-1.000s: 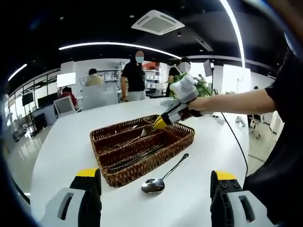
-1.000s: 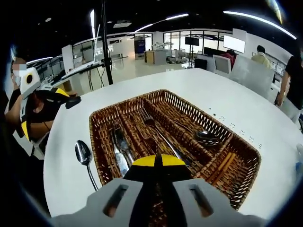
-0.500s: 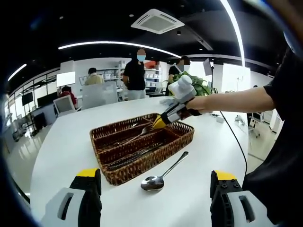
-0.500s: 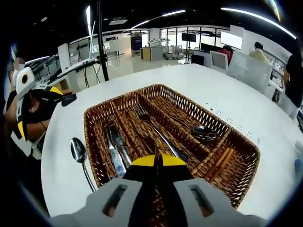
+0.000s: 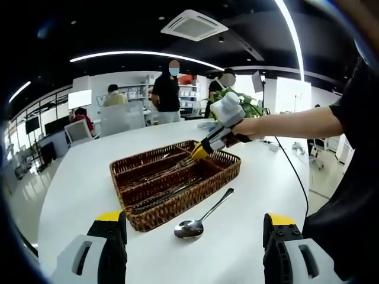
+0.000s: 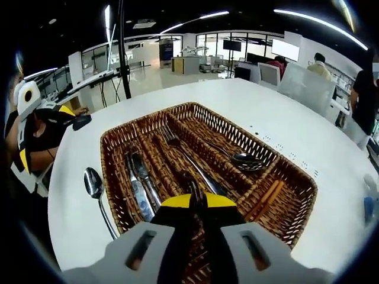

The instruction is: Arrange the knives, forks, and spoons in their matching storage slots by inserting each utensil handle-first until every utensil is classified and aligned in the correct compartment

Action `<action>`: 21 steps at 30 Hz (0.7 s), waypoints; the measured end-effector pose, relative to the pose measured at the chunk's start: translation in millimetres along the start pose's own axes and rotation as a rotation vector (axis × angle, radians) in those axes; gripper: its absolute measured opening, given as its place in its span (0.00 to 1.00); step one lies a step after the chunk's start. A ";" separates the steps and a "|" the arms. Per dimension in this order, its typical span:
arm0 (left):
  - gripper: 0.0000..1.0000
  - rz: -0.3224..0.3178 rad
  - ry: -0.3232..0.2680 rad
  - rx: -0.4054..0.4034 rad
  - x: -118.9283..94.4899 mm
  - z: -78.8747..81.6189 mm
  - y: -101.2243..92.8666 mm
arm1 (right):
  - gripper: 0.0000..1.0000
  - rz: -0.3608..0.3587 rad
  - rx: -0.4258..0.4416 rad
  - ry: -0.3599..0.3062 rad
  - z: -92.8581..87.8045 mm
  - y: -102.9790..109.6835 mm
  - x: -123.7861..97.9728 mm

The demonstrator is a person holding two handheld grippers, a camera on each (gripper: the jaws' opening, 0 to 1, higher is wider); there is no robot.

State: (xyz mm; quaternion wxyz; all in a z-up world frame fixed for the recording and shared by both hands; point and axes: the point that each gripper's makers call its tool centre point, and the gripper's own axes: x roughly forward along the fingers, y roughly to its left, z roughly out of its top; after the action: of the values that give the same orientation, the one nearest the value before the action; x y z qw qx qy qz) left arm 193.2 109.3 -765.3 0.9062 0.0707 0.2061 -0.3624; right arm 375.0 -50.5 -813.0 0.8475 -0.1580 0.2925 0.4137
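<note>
Right hand-held gripper [image 6: 198,204], jaws closed on a fork [image 6: 192,190], over the wicker tray [image 6: 112,177]; left hand-held gripper [image 5: 192,234] wide apart; spoon [image 5: 198,218] on the bench [image 5: 77,177].

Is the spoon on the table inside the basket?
No, the spoon lies on the white table just outside the wicker basket, as the left gripper view shows.

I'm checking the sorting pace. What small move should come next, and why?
Probably lower the right tongs so the fork they pinch settles into the basket's middle slot, where another fork lies. One spoon waits on the table near the open left tongs.
</note>
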 end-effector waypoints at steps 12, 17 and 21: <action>1.00 0.002 0.010 0.007 -1.5 -0.9 -3.2 | 0.11 -0.001 -0.020 0.018 -4.8 1.8 -1.7; 1.00 0.001 0.007 0.009 -1.0 0.7 -4.0 | 0.12 -0.010 -0.022 0.016 -4.9 1.6 -5.5; 1.00 0.002 0.003 0.008 -0.7 1.7 -2.9 | 0.14 -0.020 -0.041 -0.002 0.9 3.3 -11.4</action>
State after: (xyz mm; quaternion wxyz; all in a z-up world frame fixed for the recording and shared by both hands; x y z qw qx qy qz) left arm 191.3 107.2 -763.3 0.9060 0.0750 0.2059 -0.3621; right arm 367.2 -54.9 -805.3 0.8485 -0.1778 0.2815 0.4113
